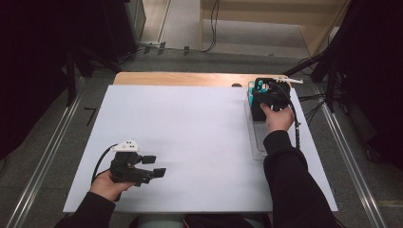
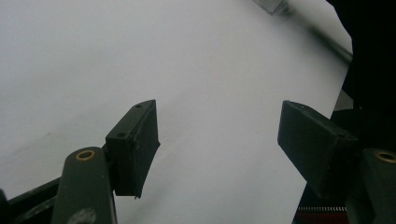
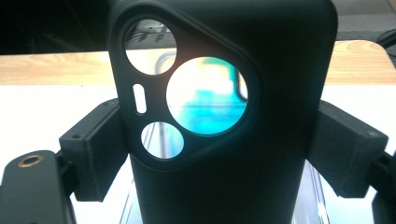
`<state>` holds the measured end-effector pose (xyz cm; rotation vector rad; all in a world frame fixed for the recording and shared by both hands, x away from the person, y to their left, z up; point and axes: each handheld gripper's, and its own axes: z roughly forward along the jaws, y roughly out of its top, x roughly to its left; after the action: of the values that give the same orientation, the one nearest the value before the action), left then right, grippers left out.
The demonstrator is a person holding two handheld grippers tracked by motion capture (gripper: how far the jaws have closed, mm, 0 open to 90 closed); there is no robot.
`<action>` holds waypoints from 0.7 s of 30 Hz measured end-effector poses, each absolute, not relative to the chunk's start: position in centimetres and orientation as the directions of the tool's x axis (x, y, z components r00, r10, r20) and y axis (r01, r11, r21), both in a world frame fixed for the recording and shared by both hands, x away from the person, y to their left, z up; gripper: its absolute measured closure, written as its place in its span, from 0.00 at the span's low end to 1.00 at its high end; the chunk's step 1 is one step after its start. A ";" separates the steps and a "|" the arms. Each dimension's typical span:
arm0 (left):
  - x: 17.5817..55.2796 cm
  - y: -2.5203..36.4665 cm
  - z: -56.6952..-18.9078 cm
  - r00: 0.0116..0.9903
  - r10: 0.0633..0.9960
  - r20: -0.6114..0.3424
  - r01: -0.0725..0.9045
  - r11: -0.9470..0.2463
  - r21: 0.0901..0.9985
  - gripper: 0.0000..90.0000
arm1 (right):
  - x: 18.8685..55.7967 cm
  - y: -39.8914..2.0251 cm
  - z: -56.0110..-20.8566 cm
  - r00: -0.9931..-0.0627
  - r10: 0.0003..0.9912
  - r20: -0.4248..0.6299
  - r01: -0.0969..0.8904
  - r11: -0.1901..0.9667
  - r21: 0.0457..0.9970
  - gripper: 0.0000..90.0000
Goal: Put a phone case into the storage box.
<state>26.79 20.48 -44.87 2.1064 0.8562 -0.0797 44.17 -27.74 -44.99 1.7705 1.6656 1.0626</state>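
A black phone case (image 3: 280, 56) with round camera cut-outs stands upright between the jaws of my right gripper (image 3: 219, 149), whose pads press on its two sides. In the high view this gripper (image 1: 263, 90) holds the case (image 1: 264, 86) at the far right of the table, over the far end of a clear tray (image 1: 258, 137). Something teal (image 3: 210, 102) shows through the largest cut-out. My left gripper (image 1: 156, 166) rests near the front left, jaws pointing right. In its own view the left gripper (image 2: 219, 140) is open, with bare white tabletop between the jaws.
The white tabletop (image 1: 190, 133) has a wooden strip (image 1: 180, 78) along its far edge. The clear tray runs along the right side under the right forearm. A teal item (image 1: 250, 90) sits at the tray's far end. Cables and dark stands surround the table.
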 end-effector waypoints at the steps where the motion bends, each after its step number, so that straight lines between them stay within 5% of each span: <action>1: 26.8 20.5 -44.9 0.767 0.546 -0.337 0.599 -0.419 0.682 0.33 | 44.4 -27.7 -45.0 -0.041 0.979 0.200 0.601 -0.136 0.788 0.13; 21: 27.3 20.3 -45.0 0.766 0.545 -0.341 0.601 -0.418 0.681 0.33 | 47.3 -26.8 -45.3 0.000 0.985 0.173 0.614 -0.136 0.777 0.13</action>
<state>27.26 20.33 -44.96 2.1100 0.8547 -0.0835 47.30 -26.79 -45.29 1.7922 1.6464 0.9899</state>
